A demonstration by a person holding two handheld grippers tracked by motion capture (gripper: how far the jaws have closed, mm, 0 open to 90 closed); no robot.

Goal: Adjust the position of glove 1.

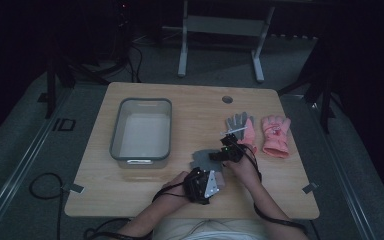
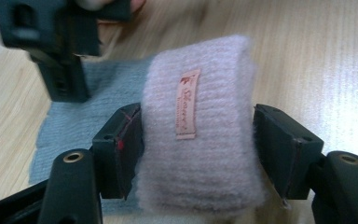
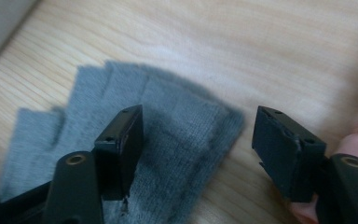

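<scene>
left gripper (image 2: 198, 140) | I'm straddling the fuzzy ribbed pink cuff (image 2: 198, 135), jaws barely touching | right gripper (image 3: 198, 140) | I'm hovering gaping over the flat grey knit glove (image 3: 168, 149)

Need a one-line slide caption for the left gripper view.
Left gripper straddling the pale knit cuff of a grey glove on the wooden table.

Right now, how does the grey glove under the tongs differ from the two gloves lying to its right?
The grey glove is plain grey knit with a pale cuff; the pair is pink. The grey glove lies between both tongs at the table's near edge; the pair lies untouched, side by side, farther back. All rest flat on the table.
</scene>
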